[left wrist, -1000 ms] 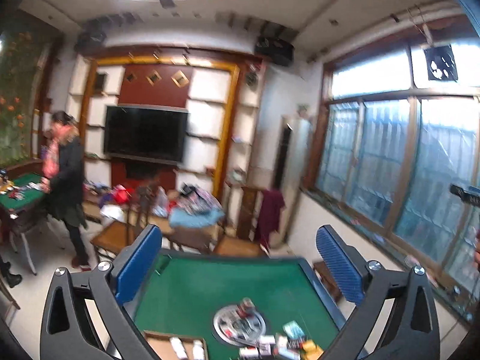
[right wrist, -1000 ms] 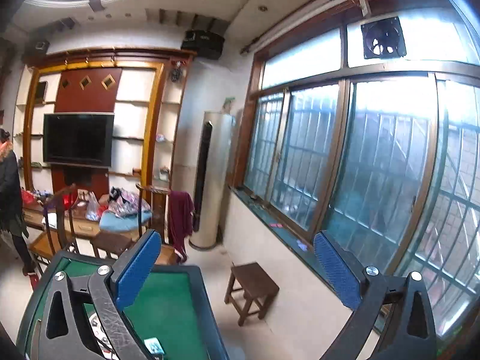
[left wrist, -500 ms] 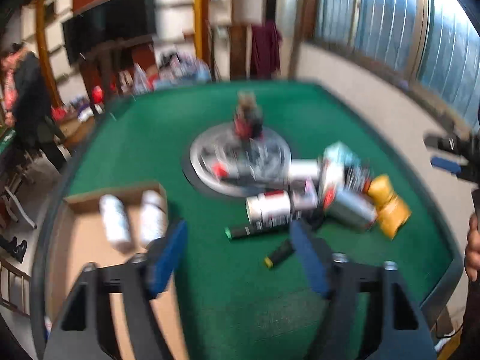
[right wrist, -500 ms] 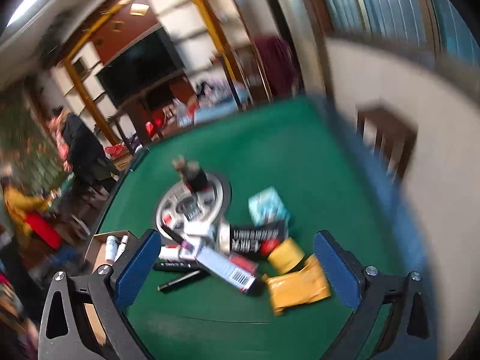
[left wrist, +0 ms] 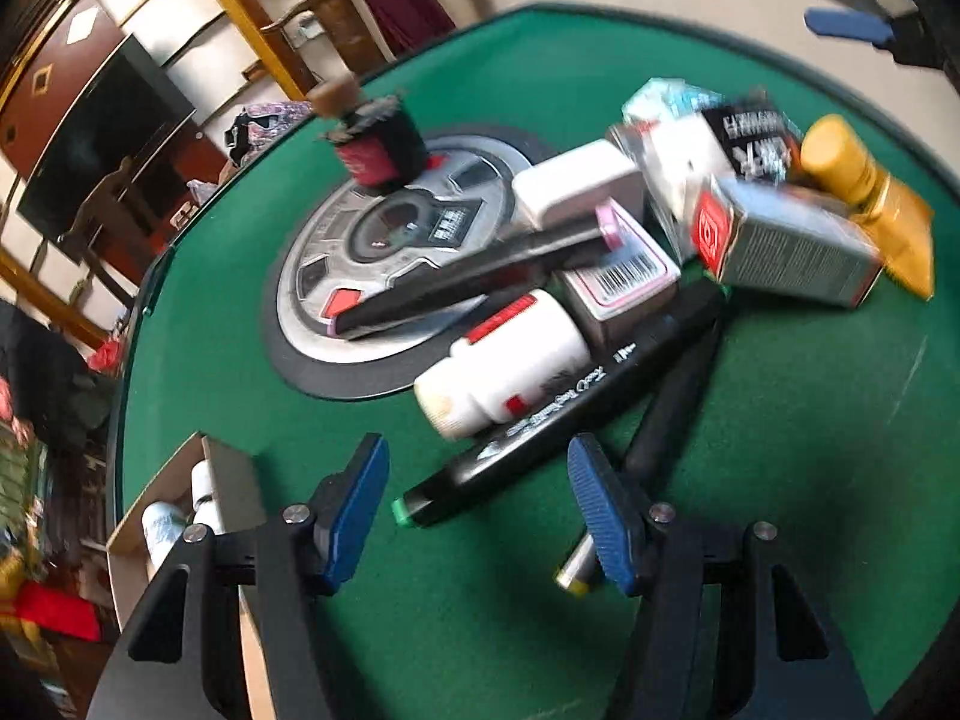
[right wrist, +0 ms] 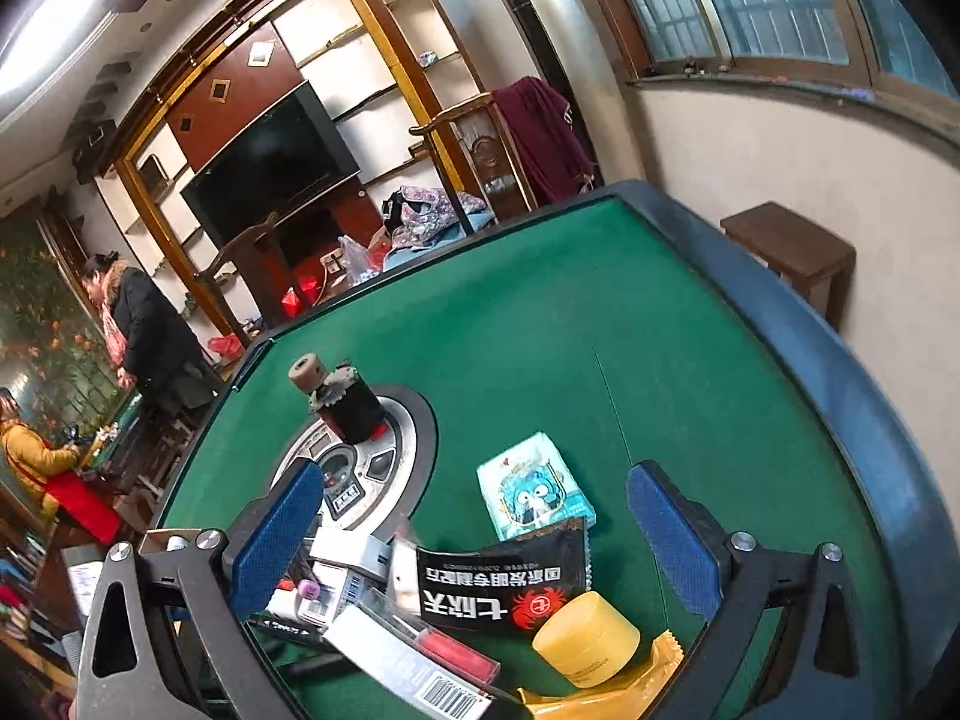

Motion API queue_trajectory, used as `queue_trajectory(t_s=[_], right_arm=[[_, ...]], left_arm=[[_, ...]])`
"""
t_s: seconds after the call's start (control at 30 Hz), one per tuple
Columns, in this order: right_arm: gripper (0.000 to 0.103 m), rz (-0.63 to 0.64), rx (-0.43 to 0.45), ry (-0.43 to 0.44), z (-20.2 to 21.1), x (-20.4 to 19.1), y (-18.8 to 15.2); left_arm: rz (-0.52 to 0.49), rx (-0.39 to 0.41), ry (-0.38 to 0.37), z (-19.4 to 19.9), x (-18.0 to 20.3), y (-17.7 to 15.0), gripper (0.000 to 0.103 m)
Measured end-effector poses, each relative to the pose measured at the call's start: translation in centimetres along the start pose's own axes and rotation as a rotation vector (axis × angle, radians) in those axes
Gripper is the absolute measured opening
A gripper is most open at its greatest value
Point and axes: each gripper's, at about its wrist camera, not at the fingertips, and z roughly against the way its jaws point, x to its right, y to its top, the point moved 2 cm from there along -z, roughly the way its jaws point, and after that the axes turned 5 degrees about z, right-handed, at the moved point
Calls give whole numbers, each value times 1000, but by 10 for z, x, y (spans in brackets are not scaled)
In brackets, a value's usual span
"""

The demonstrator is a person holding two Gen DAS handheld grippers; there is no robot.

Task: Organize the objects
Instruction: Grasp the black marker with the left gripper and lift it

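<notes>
pointing steeply down at the green surface [left wrist: 810, 420], the left tool [left wrist: 480, 504] had just been narrowing its jaws, which stood part-way apart and pressed on nothing. at the far left of its view a cardboard box [left wrist: 228, 480] sat on the surface with white bottles [left wrist: 159, 531] lying inside. between the blue pads lay the green-capped end of a black marker [left wrist: 558, 414], untouched; a second dark pen [left wrist: 672, 414] with a yellow tip ran under the right pad. just beyond them a white bottle [left wrist: 510, 360] lay on its side against the rim of a round silver centre panel [left wrist: 384, 252], where a dark jar [left wrist: 384, 144] stood upright. further right was a heap of small boxes, among them a grey box with a red end [left wrist: 792, 246], and a yellow jar [left wrist: 840, 162] on a yellow packet.

the right tool [right wrist: 474, 534] hung released, jaws wide, above the same heap: a black snack packet [right wrist: 498, 588] and the yellow jar [right wrist: 585, 639] lay between its pads, with a pale blue tissue pack [right wrist: 534, 486] just behind. a person in a dark coat [right wrist: 150, 324] stood far left in the room.
</notes>
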Motion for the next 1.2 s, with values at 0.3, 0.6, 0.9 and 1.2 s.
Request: queue_trajectory(t_s=[0.3, 0.6, 0.9, 1.2], right_arm=[[103, -6, -49, 13, -12, 11, -28], [103, -3, -110, 35, -21, 10, -40], [103, 26, -50, -64, -13, 11, -33], [103, 85, -69, -63, -22, -1, -30]], left_arm=[[167, -68, -177, 31, 12, -11, 0], [-1, 56, -7, 49, 27, -6, 59], [-126, -17, -184, 3, 28, 10, 26], [17, -79, -417, 17, 49, -12, 14]])
